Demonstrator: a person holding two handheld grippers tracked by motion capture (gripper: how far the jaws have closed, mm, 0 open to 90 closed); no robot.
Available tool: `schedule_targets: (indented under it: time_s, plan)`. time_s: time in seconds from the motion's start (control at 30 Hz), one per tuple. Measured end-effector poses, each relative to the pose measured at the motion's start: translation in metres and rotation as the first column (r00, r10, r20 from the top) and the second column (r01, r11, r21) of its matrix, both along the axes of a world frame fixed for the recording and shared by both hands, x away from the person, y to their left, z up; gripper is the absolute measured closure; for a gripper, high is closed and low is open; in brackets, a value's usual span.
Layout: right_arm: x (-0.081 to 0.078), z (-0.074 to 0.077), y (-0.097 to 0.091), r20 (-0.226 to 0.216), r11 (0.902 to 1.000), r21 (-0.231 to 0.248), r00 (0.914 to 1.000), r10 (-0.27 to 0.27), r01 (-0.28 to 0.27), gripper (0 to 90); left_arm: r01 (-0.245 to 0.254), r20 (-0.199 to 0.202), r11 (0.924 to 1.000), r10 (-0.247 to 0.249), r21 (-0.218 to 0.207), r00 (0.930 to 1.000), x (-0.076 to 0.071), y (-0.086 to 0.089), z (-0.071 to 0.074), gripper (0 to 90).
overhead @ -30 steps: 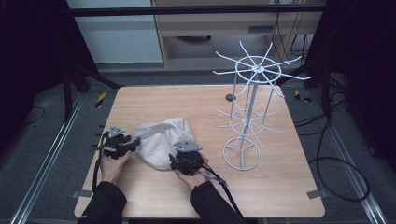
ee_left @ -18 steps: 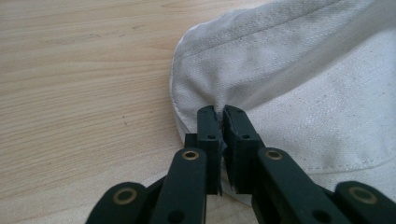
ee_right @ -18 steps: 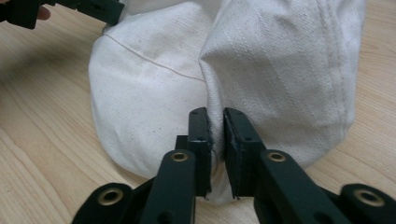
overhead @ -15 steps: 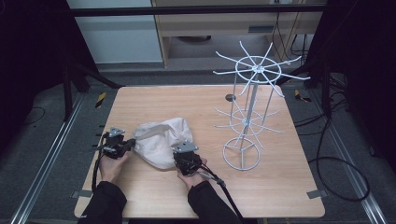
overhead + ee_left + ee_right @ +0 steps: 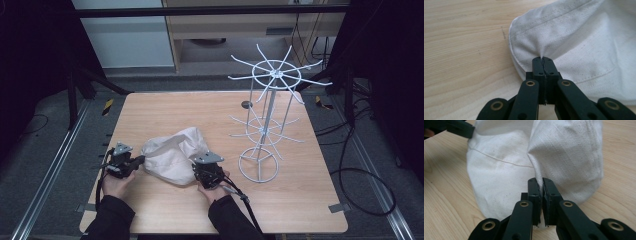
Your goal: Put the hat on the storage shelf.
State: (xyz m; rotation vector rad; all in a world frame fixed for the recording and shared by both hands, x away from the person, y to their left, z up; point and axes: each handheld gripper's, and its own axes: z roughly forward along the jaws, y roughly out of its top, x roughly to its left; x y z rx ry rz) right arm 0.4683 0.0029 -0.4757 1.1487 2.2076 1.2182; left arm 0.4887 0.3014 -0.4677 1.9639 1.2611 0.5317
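Observation:
A white fabric cap (image 5: 172, 156) lies crumpled on the wooden table (image 5: 200, 110), left of centre and near the front. My left gripper (image 5: 141, 160) is at the cap's left edge. Its jaws are shut, pinching a fold of the stitched brim (image 5: 579, 37) between the pads, as the left gripper (image 5: 543, 60) view shows. My right gripper (image 5: 199, 171) sits at the cap's near right side. In the right gripper (image 5: 541, 182) view its jaws are shut on a raised fold of the cap (image 5: 499, 165). The left gripper (image 5: 456, 127) appears at that view's top left corner.
A tall white wire rack (image 5: 265, 120) with spoked arms stands on a ring base at the table's right, a short way from the right gripper. A small dark disc (image 5: 246, 104) lies behind it. Dark floor and rails border the table.
The left gripper has shifted a little to the left and nearer the front edge, drawing the cap's left edge with it. The right hand has stayed in place.

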Motion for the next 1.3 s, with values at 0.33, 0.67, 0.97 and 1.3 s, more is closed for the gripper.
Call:
schedule_targets:
  time_s: [0.33,0.67,0.97,1.3]
  plan:
    - [0.005,0.002,-0.010,0.004,0.9996,0.000,0.9996,-0.027,0.027,85.9,0.052,-0.015,0.9985,-0.052,0.017,0.9985,-0.043,-0.012,0.000,90.0]
    - [0.013,-0.001,-0.013,0.002,0.9985,-0.006,0.9985,-0.054,0.054,85.0,0.090,-0.011,0.9959,-0.090,0.013,0.9959,-0.065,-0.019,-0.001,89.9]
    - [0.003,0.009,-0.019,0.024,0.9990,-0.004,0.9987,-0.045,0.045,70.0,0.083,0.062,0.9946,-0.079,-0.062,0.9950,-0.076,-0.007,0.016,70.8]
    - [-0.012,0.025,-0.050,0.051,0.9999,0.000,0.9985,-0.017,0.017,57.5,0.132,0.110,0.9886,-0.124,-0.072,0.9862,-0.064,-0.007,0.039,49.8]
